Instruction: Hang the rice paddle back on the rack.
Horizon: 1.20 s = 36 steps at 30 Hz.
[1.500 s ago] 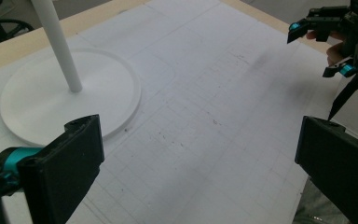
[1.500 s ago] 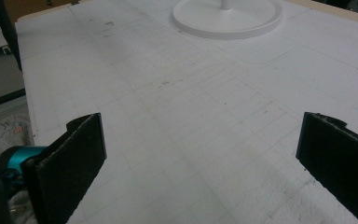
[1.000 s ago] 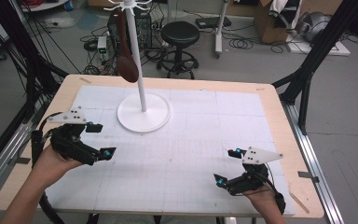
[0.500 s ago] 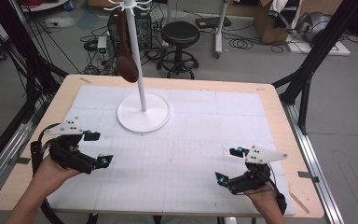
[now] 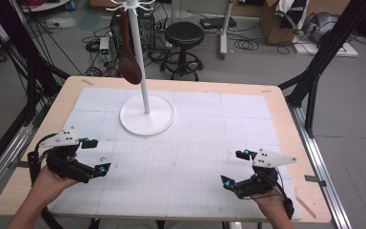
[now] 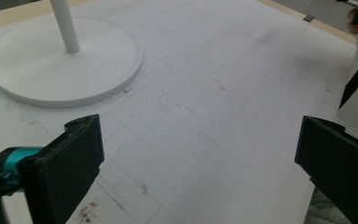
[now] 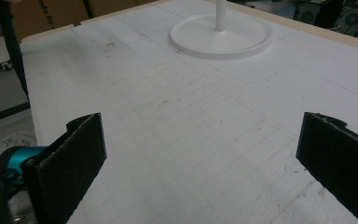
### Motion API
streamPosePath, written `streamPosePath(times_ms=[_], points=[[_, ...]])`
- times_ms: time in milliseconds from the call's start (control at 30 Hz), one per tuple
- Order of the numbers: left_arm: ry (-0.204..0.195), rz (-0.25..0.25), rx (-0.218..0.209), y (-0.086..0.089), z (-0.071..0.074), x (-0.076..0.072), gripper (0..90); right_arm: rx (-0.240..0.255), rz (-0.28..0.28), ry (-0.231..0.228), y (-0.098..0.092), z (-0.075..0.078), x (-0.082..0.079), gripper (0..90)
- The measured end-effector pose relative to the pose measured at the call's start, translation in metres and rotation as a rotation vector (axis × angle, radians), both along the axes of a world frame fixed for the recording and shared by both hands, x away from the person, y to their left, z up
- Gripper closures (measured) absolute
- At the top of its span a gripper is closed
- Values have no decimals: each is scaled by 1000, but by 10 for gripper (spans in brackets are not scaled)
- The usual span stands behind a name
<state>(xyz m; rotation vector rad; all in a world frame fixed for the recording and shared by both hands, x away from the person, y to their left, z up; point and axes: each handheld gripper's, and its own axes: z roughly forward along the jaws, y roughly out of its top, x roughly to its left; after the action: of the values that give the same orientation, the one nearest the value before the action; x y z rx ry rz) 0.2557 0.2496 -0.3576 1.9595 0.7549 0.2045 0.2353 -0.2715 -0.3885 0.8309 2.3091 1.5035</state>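
Both claws are spread and hold nothing: the left gripper [image 5: 96, 156] sits lower left, the right gripper [image 5: 236, 168] lower right. A brown spoon [image 5: 130, 64] hangs from the white stand [image 5: 146, 114] at upper centre.

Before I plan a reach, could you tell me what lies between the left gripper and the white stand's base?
Nothing: in the left gripper view, just bare gridded mat separates the left gripper from the stand's base.

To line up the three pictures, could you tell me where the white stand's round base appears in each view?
High view: round base at upper centre of the mat, behind both grippers.
Left gripper view: top left, ahead of the open jaws.
Right gripper view: top, right of centre.
Shared landmark: the white pole rising from it.
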Motion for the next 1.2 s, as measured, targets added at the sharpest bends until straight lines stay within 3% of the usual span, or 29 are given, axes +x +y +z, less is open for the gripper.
streamPosePath(times_ms=[467, 633, 1200], points=[[-27, 23, 26, 6, -8, -2, 17, 6, 2, -12, 1, 3, 1, 3], [-27, 30, 2, 9, -10, -1, 17, 8, 2, -13, 1, 3, 1, 3], [-43, 31, 5, 9, -13, -2, 17, 13, -5, -22, -3, 3, 0, 3]])
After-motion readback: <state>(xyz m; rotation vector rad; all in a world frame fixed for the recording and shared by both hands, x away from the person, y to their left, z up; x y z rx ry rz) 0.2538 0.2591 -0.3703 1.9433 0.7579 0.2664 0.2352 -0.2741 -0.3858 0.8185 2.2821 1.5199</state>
